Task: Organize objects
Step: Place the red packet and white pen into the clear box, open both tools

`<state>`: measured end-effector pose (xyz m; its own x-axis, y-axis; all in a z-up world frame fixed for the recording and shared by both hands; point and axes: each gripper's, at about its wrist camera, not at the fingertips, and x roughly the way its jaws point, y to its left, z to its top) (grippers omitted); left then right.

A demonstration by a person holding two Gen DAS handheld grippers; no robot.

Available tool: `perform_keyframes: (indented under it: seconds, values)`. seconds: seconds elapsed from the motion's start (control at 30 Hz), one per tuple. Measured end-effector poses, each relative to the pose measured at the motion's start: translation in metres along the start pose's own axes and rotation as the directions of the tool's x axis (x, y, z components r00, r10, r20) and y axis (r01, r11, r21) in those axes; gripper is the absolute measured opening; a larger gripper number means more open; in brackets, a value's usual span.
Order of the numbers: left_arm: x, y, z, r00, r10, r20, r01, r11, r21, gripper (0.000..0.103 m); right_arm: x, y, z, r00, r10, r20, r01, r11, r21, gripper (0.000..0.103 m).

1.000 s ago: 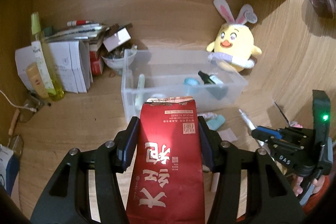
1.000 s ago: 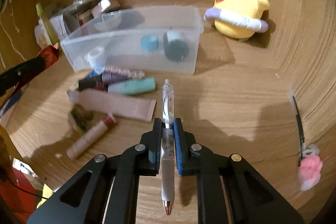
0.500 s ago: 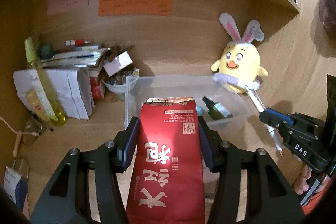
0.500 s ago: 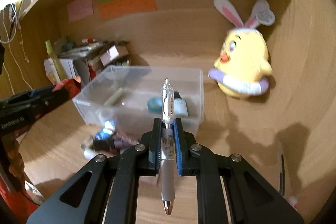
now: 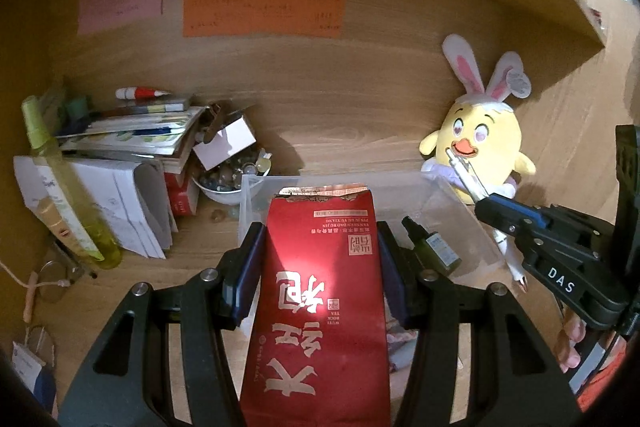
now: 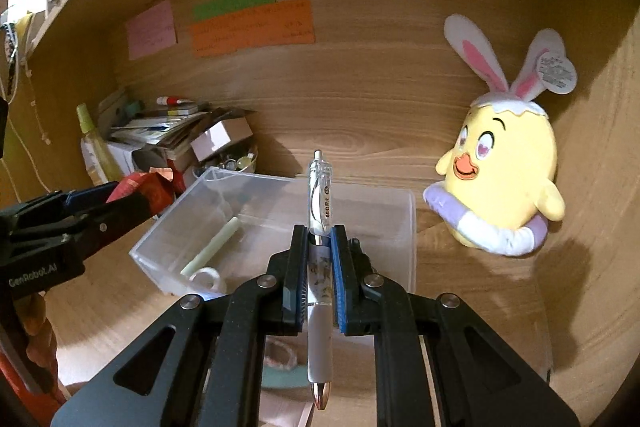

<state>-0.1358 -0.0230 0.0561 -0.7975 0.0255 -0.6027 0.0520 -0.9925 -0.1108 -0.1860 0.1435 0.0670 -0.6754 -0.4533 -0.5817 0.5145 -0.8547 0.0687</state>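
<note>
My left gripper (image 5: 318, 247) is shut on a red tea packet (image 5: 320, 291) and holds it upright in front of the clear plastic bin (image 5: 460, 223). My right gripper (image 6: 319, 247) is shut on a clear and white pen (image 6: 320, 223), held upright above the near side of the bin (image 6: 404, 223). The right gripper with the pen (image 5: 468, 179) shows at the right of the left wrist view. The left gripper with the packet (image 6: 144, 187) shows at the left of the right wrist view. A pale green stick (image 6: 212, 247) and a small dark bottle (image 5: 432, 247) lie in the bin.
A yellow chick plush with bunny ears (image 6: 500, 183) sits right of the bin against the back wall. A pile of papers, boxes and a bowl (image 5: 132, 155) and a green spray bottle (image 5: 60, 187) stand at the left. Sticky notes (image 5: 260, 11) hang on the wall.
Both grippers have lifted off the desk and moved toward the bin, each keeping its object. The loose items on the desk in front of the bin have dropped below the view.
</note>
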Motion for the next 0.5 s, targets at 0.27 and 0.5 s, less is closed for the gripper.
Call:
perform_keyframes:
  seconds: [0.27,0.5]
  values:
    - [0.044,-0.002,0.010,0.997,0.032,-0.073,-0.031,0.999,0.023,0.053,0.037,-0.012,0.005,0.997,0.000,-0.072,0.001,1.000,0.013,0.010]
    - [0.071,-0.004,0.007,0.992,0.036,-0.119,-0.032,0.999,0.037,0.053,0.068,-0.014,0.001,0.989,0.000,-0.145,0.000,1.000,0.003,0.010]
